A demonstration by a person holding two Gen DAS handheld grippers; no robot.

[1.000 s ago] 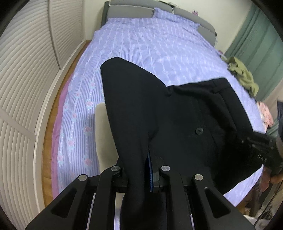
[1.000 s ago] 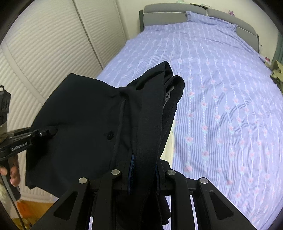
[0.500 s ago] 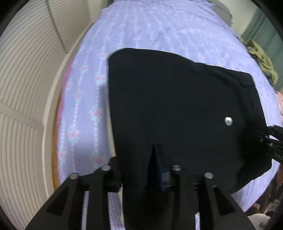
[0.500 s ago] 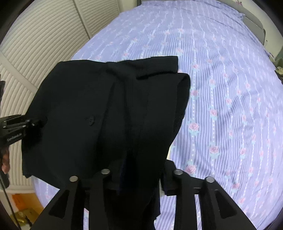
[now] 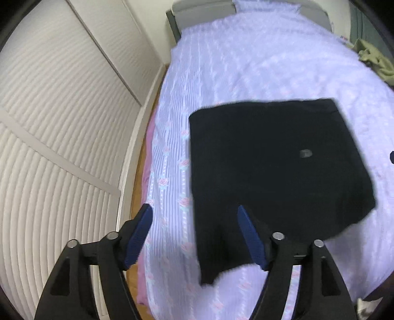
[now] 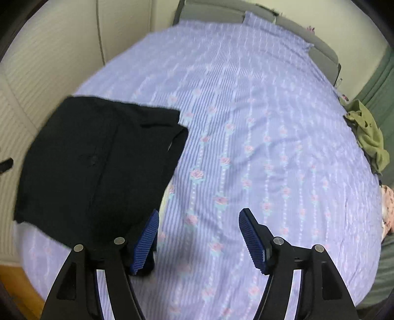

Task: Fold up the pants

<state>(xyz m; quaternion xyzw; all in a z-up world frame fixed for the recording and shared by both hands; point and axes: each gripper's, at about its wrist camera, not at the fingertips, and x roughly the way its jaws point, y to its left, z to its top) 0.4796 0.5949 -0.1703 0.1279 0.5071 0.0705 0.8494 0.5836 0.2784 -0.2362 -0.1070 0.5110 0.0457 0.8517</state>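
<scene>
black pants (image 5: 270,172) folded on bed (image 6: 246,123); left gripper (image 5: 194,214), right gripper (image 6: 199,216) jaws opening, seemingly empty.

Left wrist view: looks steeply down along its own fingers, close above the bed's (image 5: 246,61) near left edge, louvred closet doors (image 5: 61,123) to its left. Right wrist view: same downward tilt, farther right over the bed (image 6: 246,123). Both share the black pants (image 5: 270,172) (image 6: 98,160), headboard (image 5: 204,9) (image 6: 211,14), green garment (image 5: 374,59) (image 6: 367,133).

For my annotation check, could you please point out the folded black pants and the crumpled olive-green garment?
Folded black pants (image 5: 275,167): left wrist view, middle of the top layer.
Crumpled olive-green garment (image 6: 369,133): right wrist view, its centre.
</scene>
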